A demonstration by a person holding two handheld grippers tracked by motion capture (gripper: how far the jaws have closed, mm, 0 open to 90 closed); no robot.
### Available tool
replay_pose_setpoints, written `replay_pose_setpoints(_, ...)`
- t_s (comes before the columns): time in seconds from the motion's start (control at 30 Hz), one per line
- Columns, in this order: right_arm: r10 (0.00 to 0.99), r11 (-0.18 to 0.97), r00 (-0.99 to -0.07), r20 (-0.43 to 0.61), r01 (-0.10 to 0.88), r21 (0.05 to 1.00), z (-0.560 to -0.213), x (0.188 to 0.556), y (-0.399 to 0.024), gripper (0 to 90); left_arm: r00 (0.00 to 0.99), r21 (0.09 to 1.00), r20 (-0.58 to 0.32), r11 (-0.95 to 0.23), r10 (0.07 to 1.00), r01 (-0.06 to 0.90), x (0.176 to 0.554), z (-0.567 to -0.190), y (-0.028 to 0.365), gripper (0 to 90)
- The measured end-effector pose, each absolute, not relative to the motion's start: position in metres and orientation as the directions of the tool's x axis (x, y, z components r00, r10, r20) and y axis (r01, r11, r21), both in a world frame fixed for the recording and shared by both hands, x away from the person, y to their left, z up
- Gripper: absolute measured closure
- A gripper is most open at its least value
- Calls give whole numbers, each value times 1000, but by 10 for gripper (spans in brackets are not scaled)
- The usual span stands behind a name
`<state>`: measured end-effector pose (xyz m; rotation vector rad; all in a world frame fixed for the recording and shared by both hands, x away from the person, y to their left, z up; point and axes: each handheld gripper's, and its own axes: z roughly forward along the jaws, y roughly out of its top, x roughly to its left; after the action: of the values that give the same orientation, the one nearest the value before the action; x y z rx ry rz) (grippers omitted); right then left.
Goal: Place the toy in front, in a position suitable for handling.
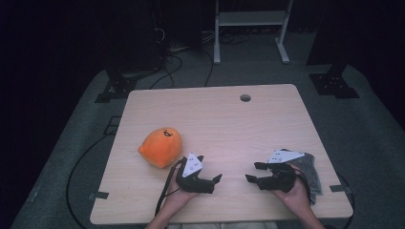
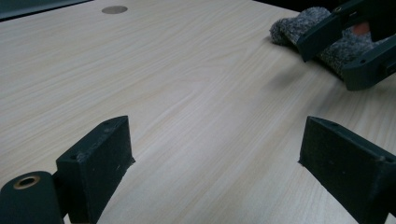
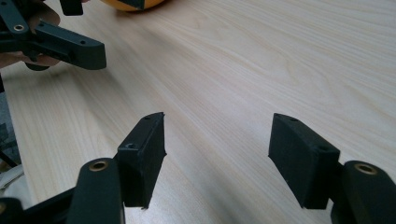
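Both tools hang low over the near bench edge in the high view, left tool (image 1: 212, 171) and right tool (image 1: 255, 172) released and holding nothing. An orange plush toy (image 1: 161, 146), rounded with a small dark face, lies just beside the left tool, on its far left. A grey knitted cloth (image 1: 310, 171) lies just behind the right tool. Pale wood bench (image 1: 224, 119), dark room, grey floor. In the left tool's view, the cloth (image 2: 299, 28) sits ahead beyond the right tool (image 2: 327, 65). In the right tool's view, the toy (image 3: 133, 4) peeks past the left tool (image 3: 81, 28).
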<state>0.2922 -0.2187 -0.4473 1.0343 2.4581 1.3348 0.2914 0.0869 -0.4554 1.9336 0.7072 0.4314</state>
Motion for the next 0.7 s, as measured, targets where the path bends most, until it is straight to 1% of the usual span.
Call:
replay_pose_setpoints(0.37, 638, 366, -749, 178, 499, 785, -448, 293, -219, 349, 744, 919, -2, -292, 668, 264, 299, -436, 102, 89)
replay_pose_setpoints(0.5, 640, 368, -748, 175, 499, 785, -448, 292, -218, 349, 718, 940, -27, -226, 695, 254, 302, -423, 120, 89)
replay_pose_setpoints(0.7, 641, 373, -749, 169, 496, 784, -448, 291, -216, 348, 691, 952, -15, -200, 722, 230, 304, -412, 137, 88)
